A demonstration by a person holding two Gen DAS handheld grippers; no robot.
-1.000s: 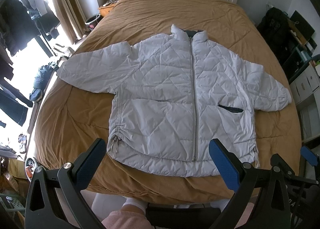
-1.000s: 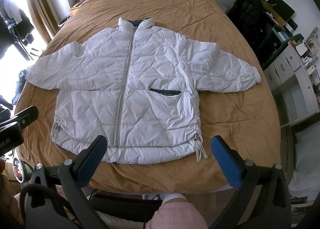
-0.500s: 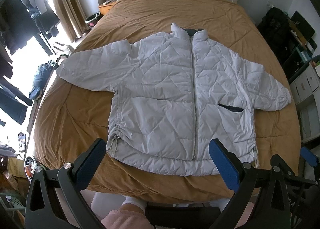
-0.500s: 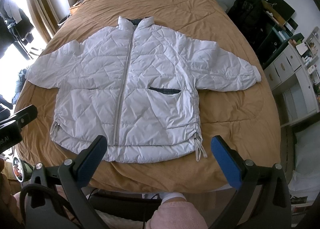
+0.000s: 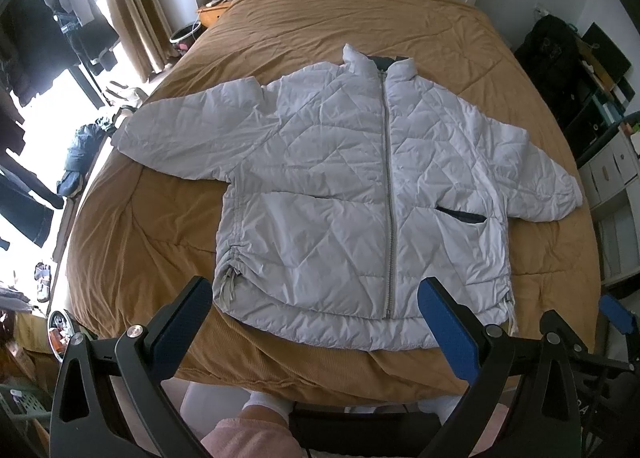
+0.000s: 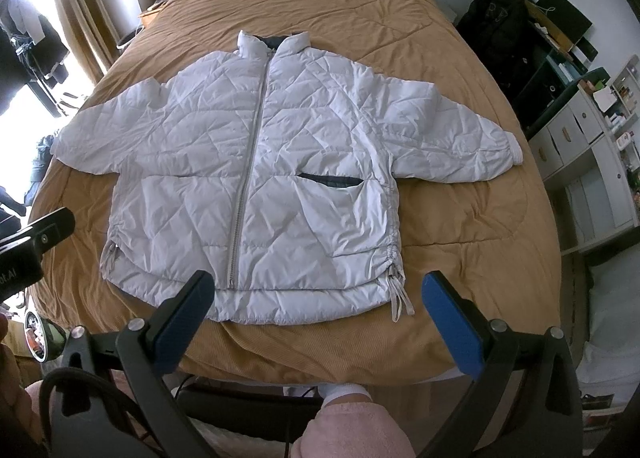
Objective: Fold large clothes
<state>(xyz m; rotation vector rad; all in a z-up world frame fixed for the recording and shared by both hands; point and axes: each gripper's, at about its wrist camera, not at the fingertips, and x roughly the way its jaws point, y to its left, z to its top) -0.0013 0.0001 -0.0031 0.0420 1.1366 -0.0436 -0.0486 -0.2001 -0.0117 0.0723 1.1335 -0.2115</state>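
On the tan bedspread (image 5: 140, 242) my quilted white jacket (image 5: 344, 193) lies flat, zipped, sleeves spread, unfolded, while my left gripper (image 5: 316, 322) and right gripper (image 6: 316, 318) hover wide apart off its near hem, so I judge a sleeve pinch comes first.

Jacket (image 5: 352, 193) slightly farther up both views

Bare bedspread (image 6: 460, 217) rings the flat jacket (image 6: 280, 161); nothing stands between it and either gripper.
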